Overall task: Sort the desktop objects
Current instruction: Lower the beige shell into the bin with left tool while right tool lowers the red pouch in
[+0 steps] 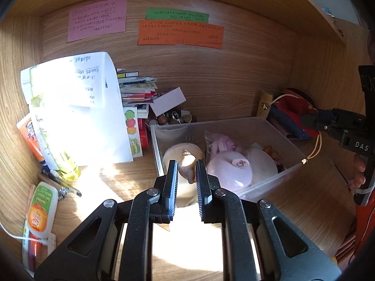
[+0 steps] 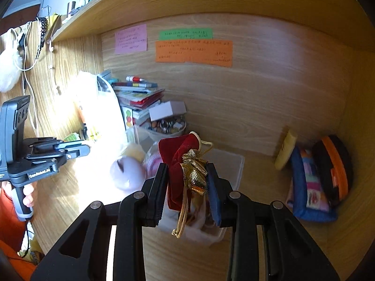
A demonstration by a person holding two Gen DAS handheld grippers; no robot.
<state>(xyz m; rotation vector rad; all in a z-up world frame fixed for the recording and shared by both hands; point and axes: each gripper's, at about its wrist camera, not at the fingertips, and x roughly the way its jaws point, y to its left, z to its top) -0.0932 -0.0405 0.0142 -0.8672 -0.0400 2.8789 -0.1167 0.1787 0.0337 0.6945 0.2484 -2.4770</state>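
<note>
My left gripper is shut on a spiral seashell and holds it over the near left corner of a clear plastic bin. The bin holds a pink round case, a beige round box, a bag of pink fabric and a white disc. My right gripper is shut on a red velvet drawstring pouch with gold trim and a gold cord, held above the same bin. The right gripper also shows in the left wrist view, and the left gripper in the right wrist view.
The desk is a wooden alcove with coloured notes on its back wall. White papers and stacked books stand at left, a cup of trinkets behind the bin, tubes at near left. Colourful pouches lean at right.
</note>
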